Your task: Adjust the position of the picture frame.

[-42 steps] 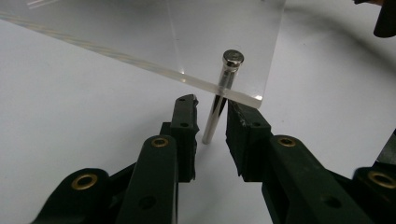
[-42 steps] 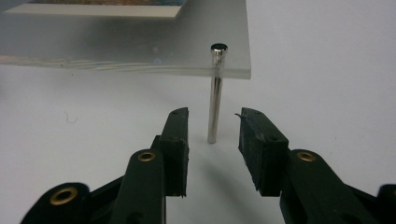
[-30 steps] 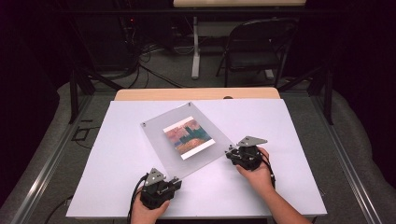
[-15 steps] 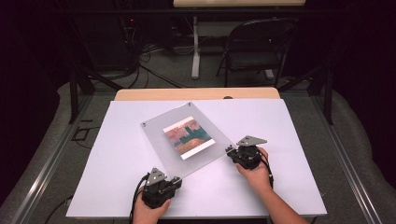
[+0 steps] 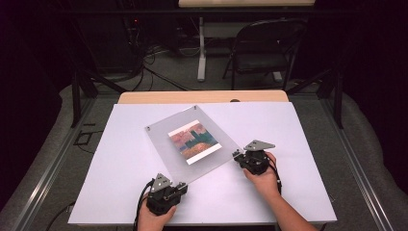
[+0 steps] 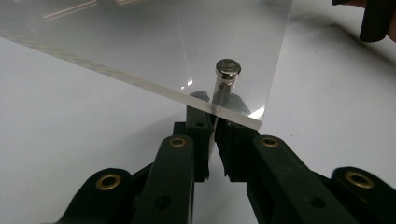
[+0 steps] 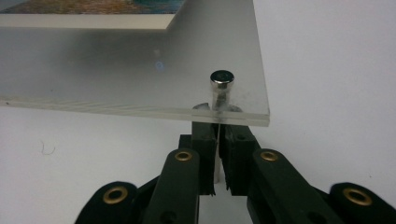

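Observation:
A clear acrylic picture frame (image 5: pixel 163 134) lies at an angle on the white table, with a colourful print (image 5: pixel 194 140) in its middle. My left gripper (image 5: pixel 180 185) is at the frame's near corner. In the left gripper view its jaws (image 6: pixel 215 114) are shut on the stem of a metal corner pin (image 6: pixel 228 70), seen through the acrylic. My right gripper (image 5: pixel 236 155) is at the frame's right corner. Its jaws (image 7: pixel 218 116) have just been closing and are shut on that corner's pin (image 7: pixel 222 79).
The white board (image 5: pixel 298 125) lies on a wooden table (image 5: pixel 202 97) whose far edge shows. A black folding chair (image 5: pixel 262 48) and cables stand on the floor beyond. The other gripper's dark edge (image 6: pixel 373 18) shows at the top right of the left gripper view.

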A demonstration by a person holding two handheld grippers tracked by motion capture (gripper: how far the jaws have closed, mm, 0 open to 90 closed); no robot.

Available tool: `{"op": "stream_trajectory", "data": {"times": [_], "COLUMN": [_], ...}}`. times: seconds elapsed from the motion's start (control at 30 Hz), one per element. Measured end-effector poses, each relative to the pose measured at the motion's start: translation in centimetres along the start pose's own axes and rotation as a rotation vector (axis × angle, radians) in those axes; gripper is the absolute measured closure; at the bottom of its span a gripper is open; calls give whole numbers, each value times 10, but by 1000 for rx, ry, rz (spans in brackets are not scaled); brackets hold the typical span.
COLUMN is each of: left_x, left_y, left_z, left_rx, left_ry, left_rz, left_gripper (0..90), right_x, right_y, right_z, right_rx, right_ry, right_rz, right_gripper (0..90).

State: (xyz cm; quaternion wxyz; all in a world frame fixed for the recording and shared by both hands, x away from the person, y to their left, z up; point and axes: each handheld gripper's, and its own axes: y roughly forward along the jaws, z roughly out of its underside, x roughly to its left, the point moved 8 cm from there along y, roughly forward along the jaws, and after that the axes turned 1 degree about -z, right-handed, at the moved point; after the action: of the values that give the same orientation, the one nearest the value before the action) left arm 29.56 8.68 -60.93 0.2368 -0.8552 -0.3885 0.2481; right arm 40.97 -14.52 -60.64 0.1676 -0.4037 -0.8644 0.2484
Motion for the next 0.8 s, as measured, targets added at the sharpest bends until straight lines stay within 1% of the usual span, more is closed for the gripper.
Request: {"op": "stream_trajectory", "data": {"times": [0.1,0.17,0.33,0.67,0.8], "left_x": [0,0,0,0,1], "left_y": [1,1,2,2,2], "left_z": [1,1,1,1,1], "left_rx": [5,5,6,0,2], "left_ry": [1,4,17,15,13], "left_rz": [0,-7,-7,-3,-2], "left_gripper": [829,830,837,839,839], "right_x": [0,0,0,-1,0], "right_y": [0,0,0,0,-1], "right_z": [0,0,0,0,-1], "right_rx": [0,0,1,-1,1], "right_ry": [-1,0,1,-1,-9], "right_rz": [0,0,3,-2,0], "right_gripper": [846,847,847,847,851]}}
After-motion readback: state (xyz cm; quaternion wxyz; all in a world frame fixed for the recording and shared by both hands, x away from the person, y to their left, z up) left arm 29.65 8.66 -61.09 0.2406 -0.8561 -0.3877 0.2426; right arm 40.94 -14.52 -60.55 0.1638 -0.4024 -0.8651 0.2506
